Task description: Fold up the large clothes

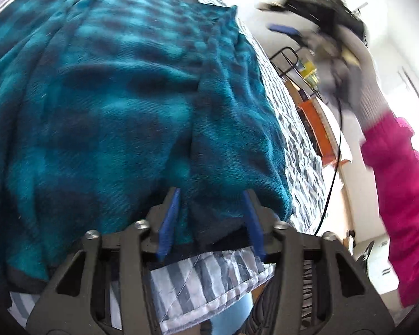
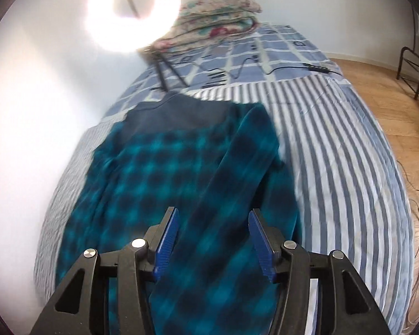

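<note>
the teal plaid garment (image 2: 187, 167) lies on the striped bed cover (image 2: 335, 153), one sleeve folded inward. the left gripper (image 1: 209, 217) straddles its hem loosely; the right gripper (image 2: 212, 237) is released above it. more folds remain.

- right gripper (image 1: 290, 25) motion-blurred above the striped bedspread (image 1: 299, 150), jaw state unreadable there
- teal plaid garment (image 2: 159, 173) smeared, lower hem cut off behind the gripper body
- ring light (image 2: 134, 11) blown out
</note>
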### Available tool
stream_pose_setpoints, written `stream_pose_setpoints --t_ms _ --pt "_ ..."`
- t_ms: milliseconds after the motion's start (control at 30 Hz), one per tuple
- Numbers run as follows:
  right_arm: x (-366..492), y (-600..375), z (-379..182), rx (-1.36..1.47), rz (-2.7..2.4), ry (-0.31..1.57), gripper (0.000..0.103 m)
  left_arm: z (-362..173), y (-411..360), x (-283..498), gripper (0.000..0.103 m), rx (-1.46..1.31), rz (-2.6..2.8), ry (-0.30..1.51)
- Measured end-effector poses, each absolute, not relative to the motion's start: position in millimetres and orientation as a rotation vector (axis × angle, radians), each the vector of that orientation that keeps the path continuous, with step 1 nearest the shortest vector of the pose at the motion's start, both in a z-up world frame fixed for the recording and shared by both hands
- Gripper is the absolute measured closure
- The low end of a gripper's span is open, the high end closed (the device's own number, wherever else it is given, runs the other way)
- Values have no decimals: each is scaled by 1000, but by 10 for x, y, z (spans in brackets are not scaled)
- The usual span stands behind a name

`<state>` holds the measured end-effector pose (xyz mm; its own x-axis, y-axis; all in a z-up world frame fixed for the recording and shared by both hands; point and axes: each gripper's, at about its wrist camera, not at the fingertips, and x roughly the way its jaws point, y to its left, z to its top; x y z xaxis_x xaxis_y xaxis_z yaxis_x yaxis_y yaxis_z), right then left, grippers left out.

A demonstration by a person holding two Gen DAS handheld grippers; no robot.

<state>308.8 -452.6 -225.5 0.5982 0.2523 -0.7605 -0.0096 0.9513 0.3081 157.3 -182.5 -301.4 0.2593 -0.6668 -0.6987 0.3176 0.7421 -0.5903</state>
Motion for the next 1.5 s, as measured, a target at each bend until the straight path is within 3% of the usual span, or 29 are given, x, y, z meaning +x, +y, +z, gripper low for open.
stream_pose_setpoints --t_ms 67,333,400,433,500,633,867,1167,1300,1500 --pt "3320 -4577 -2311 312 134 931 48 -3010 -1861 1581 99 -342 -687 1119" --pt "4107 -4580 -2525 272 -55 964 48 -2916 -1888 1519 102 -314 -711 1070" --pt "4208 -4563 -2577 253 -80 985 68 -2893 -1877 1495 103 -313 -713 1066" --pt "4259 -4551 -2608 243 -89 1007 87 -2883 -1871 1488 103 -316 -713 1064" --pt "4288 -4524 -2622 221 -101 1018 97 -2853 -1805 1432 103 -326 -715 1059" --pt "4255 -4391 -2502 136 -117 993 101 -2808 -1729 1385 103 -350 -718 1053" --pt "4291 -3748 -2208 -36 5 910 101 -2832 -1706 1339 103 -357 -702 1055" --pt "4593 -3010 -2918 -72 180 979 99 -2994 -1736 1360 103 -347 -659 1104" --pt "4583 -3013 -3066 -60 216 1018 82 -2984 -1746 1356 103 -334 -654 1100" --pt "4173 -3614 -2397 132 273 873 63 -2911 -1727 1308 103 -334 -650 1084"
